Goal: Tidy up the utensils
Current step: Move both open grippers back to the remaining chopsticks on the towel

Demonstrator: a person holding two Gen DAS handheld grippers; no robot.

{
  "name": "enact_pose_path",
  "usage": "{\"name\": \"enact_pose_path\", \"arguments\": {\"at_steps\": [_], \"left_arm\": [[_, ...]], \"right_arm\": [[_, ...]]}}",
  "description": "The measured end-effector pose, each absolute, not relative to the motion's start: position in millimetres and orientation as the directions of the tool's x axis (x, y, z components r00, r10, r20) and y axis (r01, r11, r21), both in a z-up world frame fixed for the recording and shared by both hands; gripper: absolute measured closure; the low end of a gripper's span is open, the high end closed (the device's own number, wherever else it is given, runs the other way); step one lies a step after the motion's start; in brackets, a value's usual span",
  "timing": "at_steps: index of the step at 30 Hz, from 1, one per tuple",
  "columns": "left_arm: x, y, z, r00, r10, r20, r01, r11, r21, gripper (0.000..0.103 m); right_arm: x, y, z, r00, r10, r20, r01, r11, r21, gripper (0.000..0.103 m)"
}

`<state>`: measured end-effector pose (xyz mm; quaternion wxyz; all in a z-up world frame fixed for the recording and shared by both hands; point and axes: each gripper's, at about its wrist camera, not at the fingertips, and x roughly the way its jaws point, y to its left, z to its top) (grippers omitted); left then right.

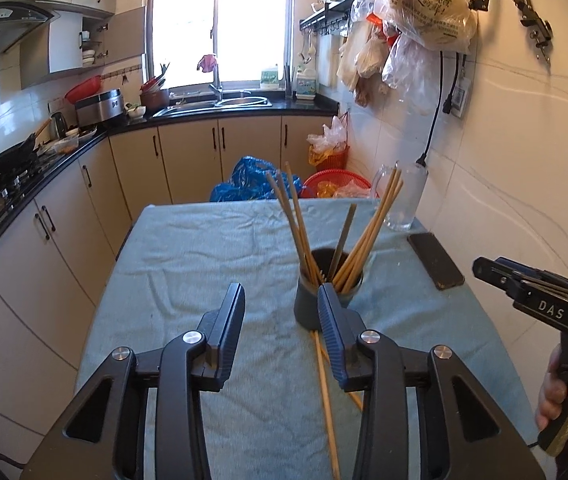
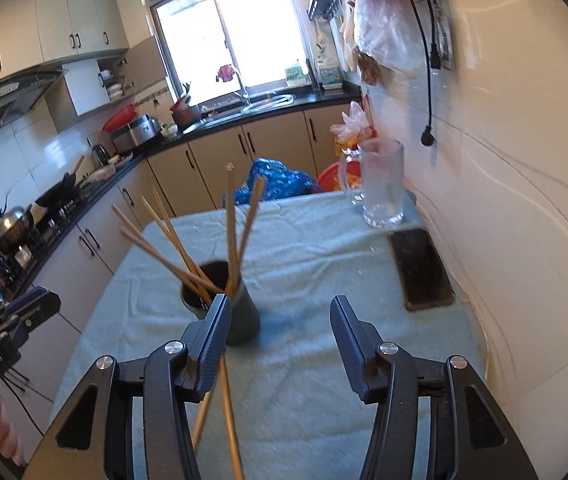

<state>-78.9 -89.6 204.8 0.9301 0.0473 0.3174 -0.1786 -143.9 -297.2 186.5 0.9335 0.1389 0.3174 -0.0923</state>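
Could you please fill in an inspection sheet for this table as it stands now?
Surface: table under a wrinkled blue cloth.
Job's things: dark cup holding chopsticks; two loose chopsticks lie in front of it.
Clutter: phone, glass mug.
Grippers: left gripper and right gripper open, nothing between the jaws.
Cables: black power cord hangs on the wall.
Surroundings: kitchen counter, sink, window.

White letters "DAS" stand on the black body of the right gripper (image 1: 484,270), seen from the left wrist view. "GenRobot.AI" runs in white along the black body of the left gripper (image 2: 44,304) in the right wrist view. Green print on the hanging plastic bag (image 1: 432,0) is too small to read
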Motion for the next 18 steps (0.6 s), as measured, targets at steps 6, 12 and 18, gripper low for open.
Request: {"name": "enact_pose_path", "arguments": {"at_steps": [6, 12, 18], "left_arm": [[-92, -78, 182, 0.719, -0.289, -0.632, 0.34, 0.939, -0.043, 0.061], [-88, -59, 138, 0.664, -0.261, -0.701, 0.282, 0.955, -0.089, 0.061], [-84, -51, 82, 0.565, -0.249, -0.787, 0.25, 0.96, -0.124, 0.061]], "right_arm": [[-161, -295, 159, 0.72, -0.091, -0.688, 0.252, 0.958, 0.136, 0.043], [-172, -277, 106, 0.631, -0.055, -0.774, 0.189, 0.978, 0.084, 0.043], [-172, -244, 52, 0.548, -0.007, -0.836, 0.092, 0.994, 0.052, 0.043]]}}
